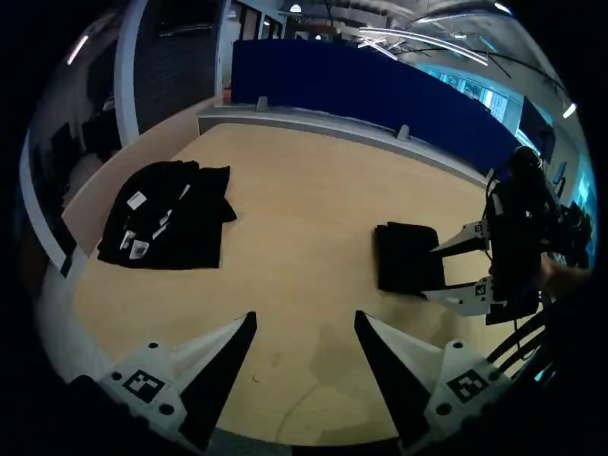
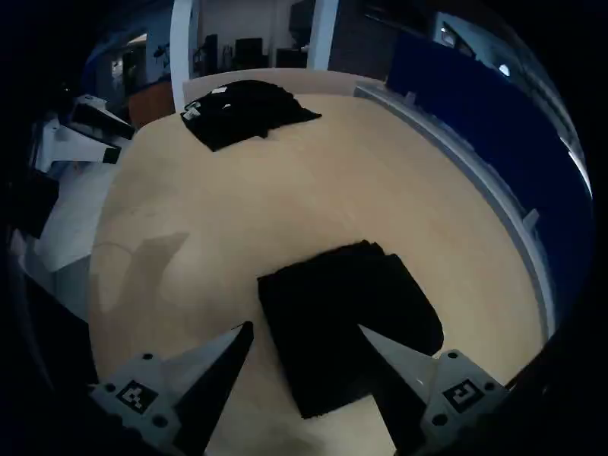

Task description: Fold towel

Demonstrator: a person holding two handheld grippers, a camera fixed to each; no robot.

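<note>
A: Two sets of fingers, both spread wide, nothing pinched. Towel where?

B: Folded black cloth towel [image 2: 349,319], flat on pale wood bench [image 2: 228,197]. Right gripper [image 2: 304,327] straddling its near edge. Contact w/ fabric: can't tell.

A: Left gripper [image 1: 304,315]?

B: Well apart from towel, over bare bench, empty. Heap of black cloths w/ white tags [image 1: 167,216] at far side.

A: Step in hand?

B: Prob. last tidy or let-go; looks fully folded. Best done w/ fingers wide, lifting straight up, no dragging of top layer. For another fold, pinch all layers at one corner, square to the edge.
</note>
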